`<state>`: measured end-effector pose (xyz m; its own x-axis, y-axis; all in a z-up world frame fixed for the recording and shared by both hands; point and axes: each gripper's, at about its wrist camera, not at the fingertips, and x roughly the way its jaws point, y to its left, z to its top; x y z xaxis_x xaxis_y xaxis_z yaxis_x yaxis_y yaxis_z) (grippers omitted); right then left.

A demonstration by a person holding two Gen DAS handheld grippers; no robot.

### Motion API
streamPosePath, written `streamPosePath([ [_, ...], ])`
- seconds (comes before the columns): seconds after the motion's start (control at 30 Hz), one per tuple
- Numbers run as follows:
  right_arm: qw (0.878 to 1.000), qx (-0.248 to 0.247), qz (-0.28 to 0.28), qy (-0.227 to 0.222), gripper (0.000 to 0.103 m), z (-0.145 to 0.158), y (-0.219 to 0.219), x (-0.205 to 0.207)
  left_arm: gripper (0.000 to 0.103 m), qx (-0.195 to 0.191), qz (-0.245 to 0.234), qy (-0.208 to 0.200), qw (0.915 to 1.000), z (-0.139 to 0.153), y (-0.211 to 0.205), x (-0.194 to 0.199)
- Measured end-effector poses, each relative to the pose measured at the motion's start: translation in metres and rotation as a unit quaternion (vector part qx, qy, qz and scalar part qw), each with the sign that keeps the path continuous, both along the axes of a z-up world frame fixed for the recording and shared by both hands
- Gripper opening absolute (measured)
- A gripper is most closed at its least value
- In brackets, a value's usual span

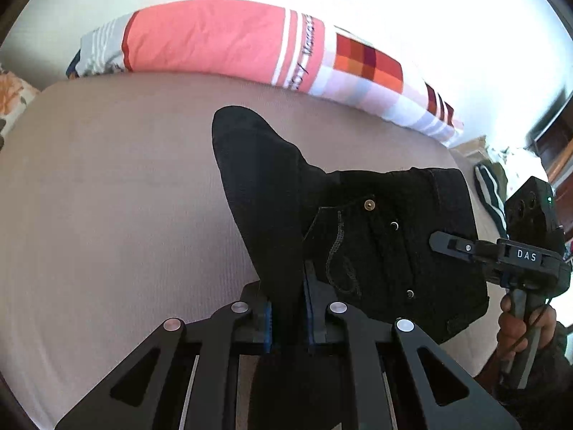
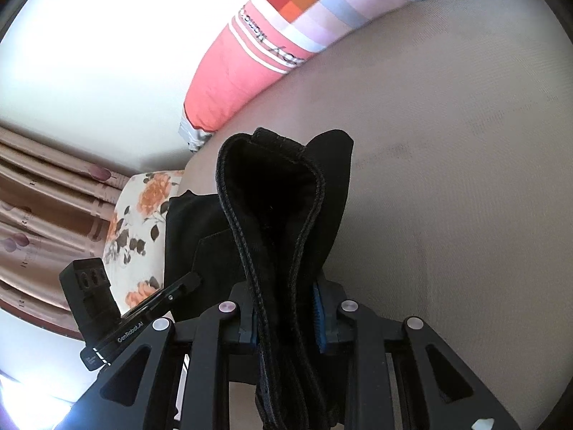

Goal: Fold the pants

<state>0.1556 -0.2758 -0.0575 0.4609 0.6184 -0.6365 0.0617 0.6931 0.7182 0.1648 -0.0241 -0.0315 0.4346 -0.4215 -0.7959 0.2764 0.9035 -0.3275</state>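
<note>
The black pants (image 1: 376, 251) lie partly folded on a beige bed (image 1: 107, 215), with the waistband, brass button and stitched pocket showing at the right. My left gripper (image 1: 288, 308) is shut on a black fold of the pants that stands up between its blue pads. My right gripper (image 1: 440, 242) shows at the right of the left wrist view, over the waistband edge. In the right wrist view, my right gripper (image 2: 286, 319) is shut on a thick stitched edge of the pants (image 2: 279, 208). The left gripper (image 2: 193, 281) shows at lower left there.
A long pink, striped and checked pillow (image 1: 222, 41) lies along the far edge of the bed against a white wall. A floral cushion (image 2: 139, 222) and brown curtains (image 2: 43, 208) stand off the bed's end. Striped cloth (image 1: 490, 193) lies beyond the right edge.
</note>
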Motion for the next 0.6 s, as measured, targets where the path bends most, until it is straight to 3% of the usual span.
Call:
streamPosePath([
  [0.6, 0.999, -0.043, 0.001, -0.011, 0.022, 0.002, 0.012, 0.106, 0.013, 0.002, 0.029, -0.020, 0.9994, -0.008, 0.007, 0.116],
])
